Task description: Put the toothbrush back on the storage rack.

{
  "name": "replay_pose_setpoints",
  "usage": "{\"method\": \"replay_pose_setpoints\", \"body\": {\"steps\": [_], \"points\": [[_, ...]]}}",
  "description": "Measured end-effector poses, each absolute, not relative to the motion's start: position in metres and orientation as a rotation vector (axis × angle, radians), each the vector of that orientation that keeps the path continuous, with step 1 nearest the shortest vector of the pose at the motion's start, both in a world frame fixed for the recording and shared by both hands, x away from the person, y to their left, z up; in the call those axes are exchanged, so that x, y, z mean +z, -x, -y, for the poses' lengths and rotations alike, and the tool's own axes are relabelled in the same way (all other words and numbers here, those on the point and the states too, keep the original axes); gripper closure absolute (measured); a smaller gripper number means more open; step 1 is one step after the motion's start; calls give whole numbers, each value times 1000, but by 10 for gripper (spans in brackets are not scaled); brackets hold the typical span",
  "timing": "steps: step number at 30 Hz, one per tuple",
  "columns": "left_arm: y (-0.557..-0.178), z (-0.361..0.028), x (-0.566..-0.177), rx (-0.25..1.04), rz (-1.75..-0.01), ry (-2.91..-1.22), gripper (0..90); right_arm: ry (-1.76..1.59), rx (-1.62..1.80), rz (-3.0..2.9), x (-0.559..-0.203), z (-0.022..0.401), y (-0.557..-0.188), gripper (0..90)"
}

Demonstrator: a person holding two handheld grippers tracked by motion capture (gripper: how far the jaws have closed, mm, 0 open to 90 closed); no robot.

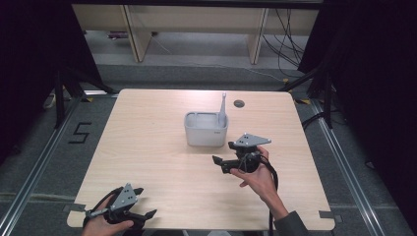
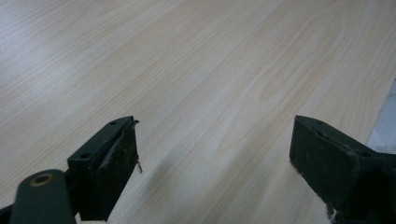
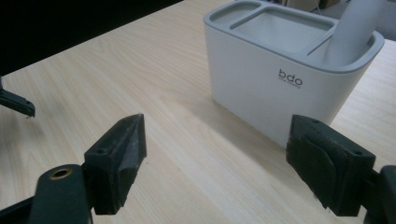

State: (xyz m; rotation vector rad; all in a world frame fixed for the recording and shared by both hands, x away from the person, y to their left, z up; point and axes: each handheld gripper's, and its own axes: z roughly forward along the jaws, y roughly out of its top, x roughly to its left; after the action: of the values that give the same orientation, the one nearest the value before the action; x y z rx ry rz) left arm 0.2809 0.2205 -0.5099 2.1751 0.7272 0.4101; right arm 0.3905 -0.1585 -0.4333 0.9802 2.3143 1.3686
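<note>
Wooden table [image 1: 147,147], grey caddy [image 1: 205,132] (centred)

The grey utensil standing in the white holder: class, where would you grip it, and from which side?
Grip the utensil on its bare upper shaft, coming down from above. It stands nearly upright in the right-end compartment of the white holder, whose walls hide its lower part. The open right gripper is nearest.

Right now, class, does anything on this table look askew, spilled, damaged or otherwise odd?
Nothing stands out. The white holder sits upright on the table, with a grey handle standing in its end slot. Both tongs, left and right, are open and empty.
</note>
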Motion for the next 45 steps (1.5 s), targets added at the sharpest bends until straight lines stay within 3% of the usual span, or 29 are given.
{"method": "replay_pose_setpoints", "body": {"steps": [35,45], "points": [[-281,-222,-509,412,-717,-2199,147,-1037,1346,-2380,-467,164,-367,210],[-280,-222,-509,402,-723,-2189,147,-1023,1342,-2374,-471,168,-359,168]]}}
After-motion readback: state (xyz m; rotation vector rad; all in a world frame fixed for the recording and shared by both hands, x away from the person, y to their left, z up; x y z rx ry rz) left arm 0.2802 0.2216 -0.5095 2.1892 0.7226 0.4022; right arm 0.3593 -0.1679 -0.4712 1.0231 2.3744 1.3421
